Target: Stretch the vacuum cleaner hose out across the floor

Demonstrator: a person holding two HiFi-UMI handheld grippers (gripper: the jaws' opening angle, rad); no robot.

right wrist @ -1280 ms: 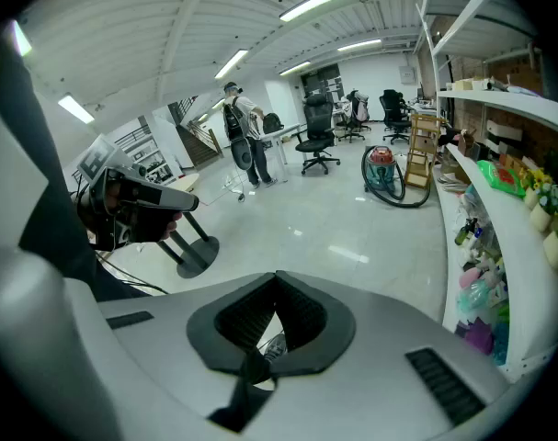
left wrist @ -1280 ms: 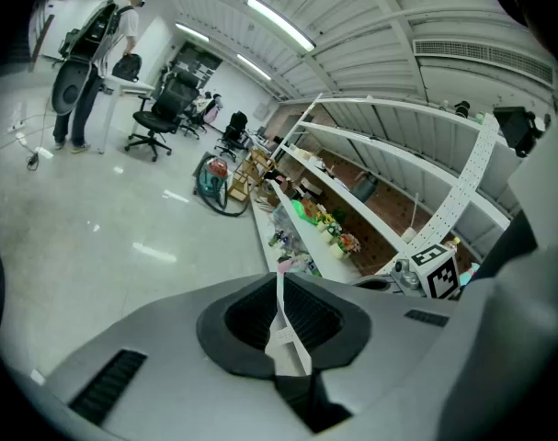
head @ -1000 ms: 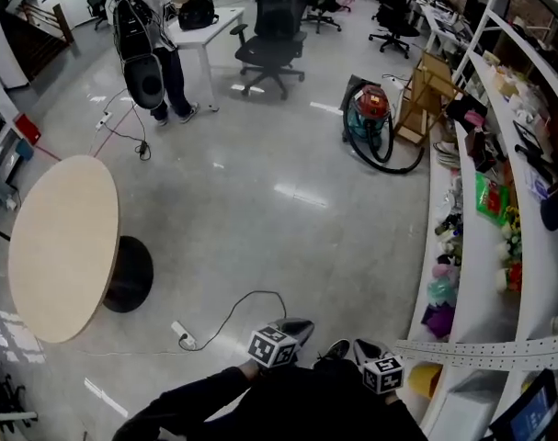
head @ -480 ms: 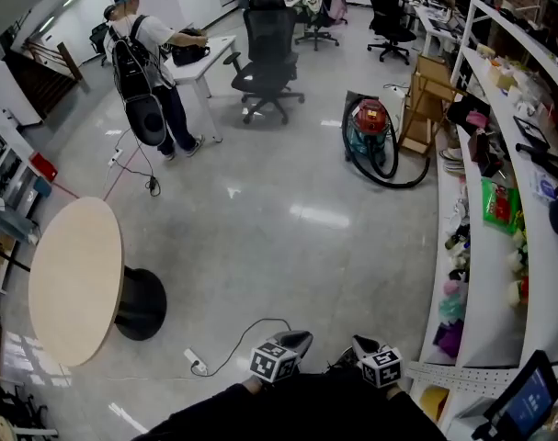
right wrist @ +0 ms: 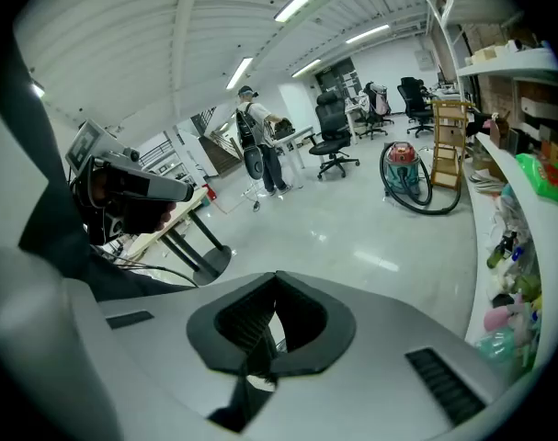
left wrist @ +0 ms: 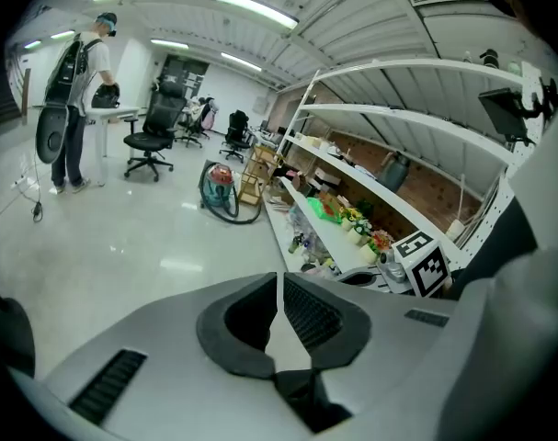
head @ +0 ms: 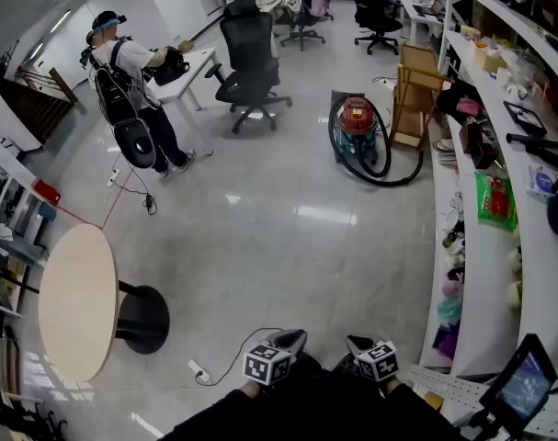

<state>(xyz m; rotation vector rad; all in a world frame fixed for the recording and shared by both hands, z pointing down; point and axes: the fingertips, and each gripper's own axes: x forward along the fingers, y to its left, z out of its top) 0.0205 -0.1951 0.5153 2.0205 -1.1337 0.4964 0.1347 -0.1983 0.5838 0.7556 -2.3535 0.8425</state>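
With the left gripper (head: 294,339) and right gripper (head: 356,343) both pinched together on nothing, the hose (head: 389,183) lies looped beside the red vacuum cleaner (head: 357,118), well away across the floor (head: 288,237), so best open 1 gripper early and take what looks like the free end.

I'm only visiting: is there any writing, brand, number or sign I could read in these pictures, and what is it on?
No text here can be read.
Left cube and right cube: black-and-white square patterns, no letters.
Vacuum: any label is too small to read.
Green packet: print blurred.
Screen: too small to read.
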